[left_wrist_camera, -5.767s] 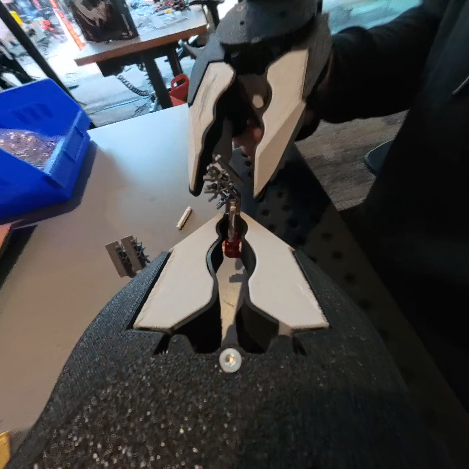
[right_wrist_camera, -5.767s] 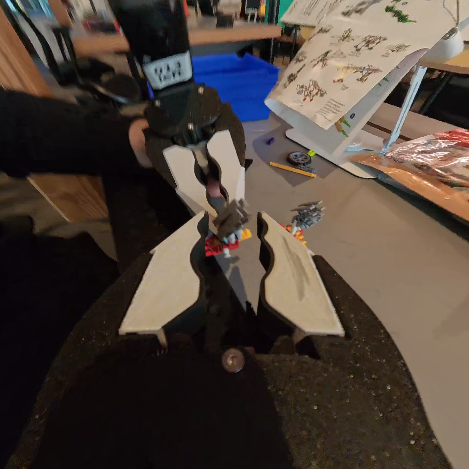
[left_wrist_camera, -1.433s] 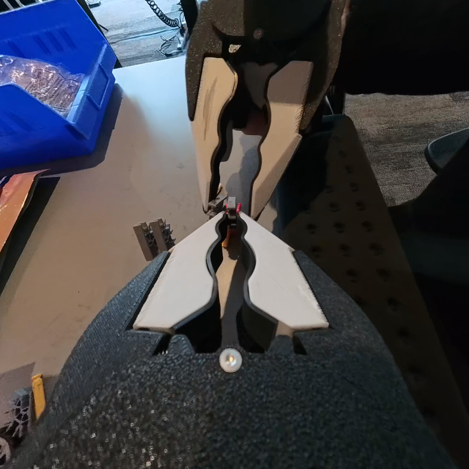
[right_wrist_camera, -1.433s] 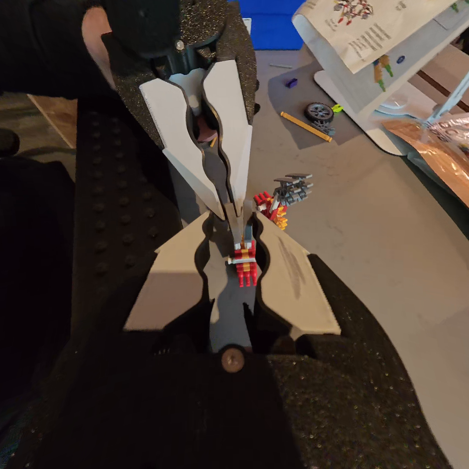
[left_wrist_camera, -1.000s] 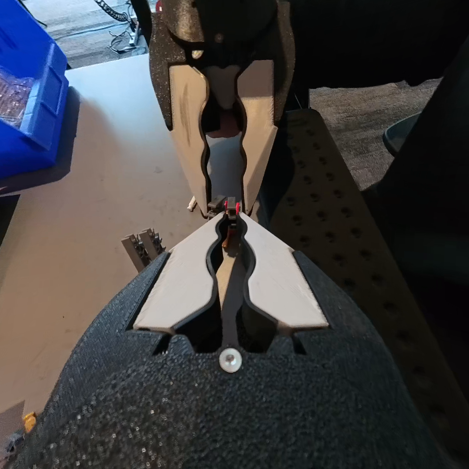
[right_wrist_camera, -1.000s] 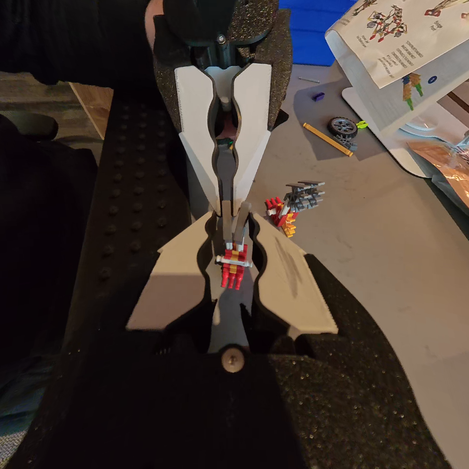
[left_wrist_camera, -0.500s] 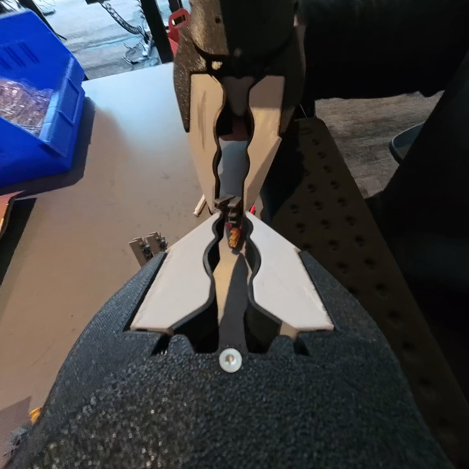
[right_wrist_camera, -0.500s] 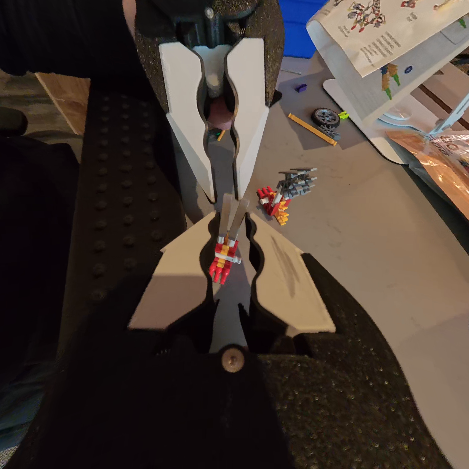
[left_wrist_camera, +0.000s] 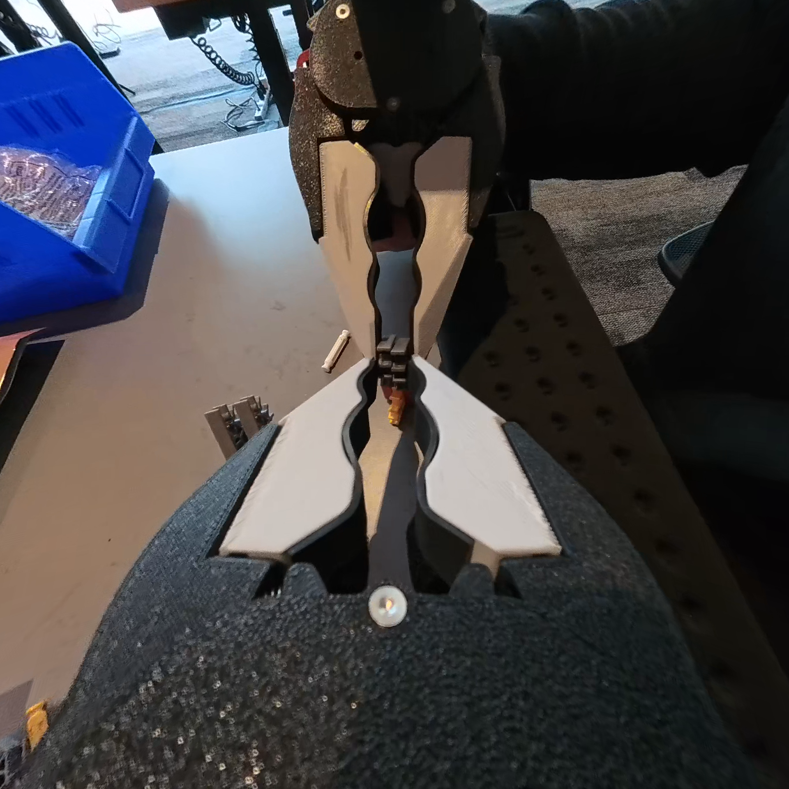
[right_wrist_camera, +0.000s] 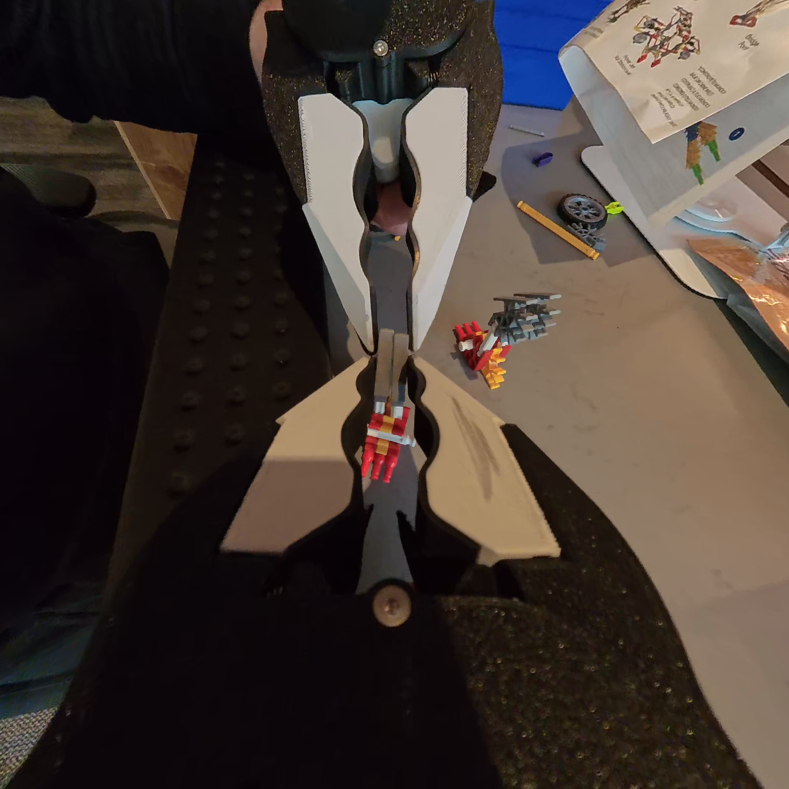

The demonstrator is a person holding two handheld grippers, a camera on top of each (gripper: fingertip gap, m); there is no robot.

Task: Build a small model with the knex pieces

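A: What do the right tongs [right_wrist_camera: 390,363] have hold of?

B: A small toy piece [right_wrist_camera: 387,420] built of grey strips with a red, orange and white block at one end. The fingers are closed to a narrow gap and clamp the grey strips at their tips, while the red end hangs back between the fingers.

A: And the left tongs [left_wrist_camera: 393,367]?

B: They point straight at the right ones, tip to tip, above the edge of the grey bench [left_wrist_camera: 183,307]. Their fingers are nearly closed on the dark grey end of the same piece; whether they truly grip it or only touch it, I cannot tell.

A: What lies around?

B: On the bench, just right of the right tongs, a second red, orange and grey assembly [right_wrist_camera: 504,337]. Farther off sit a yellow rod [right_wrist_camera: 555,229] and a small black wheel [right_wrist_camera: 582,212], under a printed sheet [right_wrist_camera: 691,64] on a white stand. In the left wrist view, a grey toothed part [left_wrist_camera: 237,420] lies beside the left tongs, a white pin [left_wrist_camera: 336,351] is near it, and a blue bin [left_wrist_camera: 64,200] stands at the far left.
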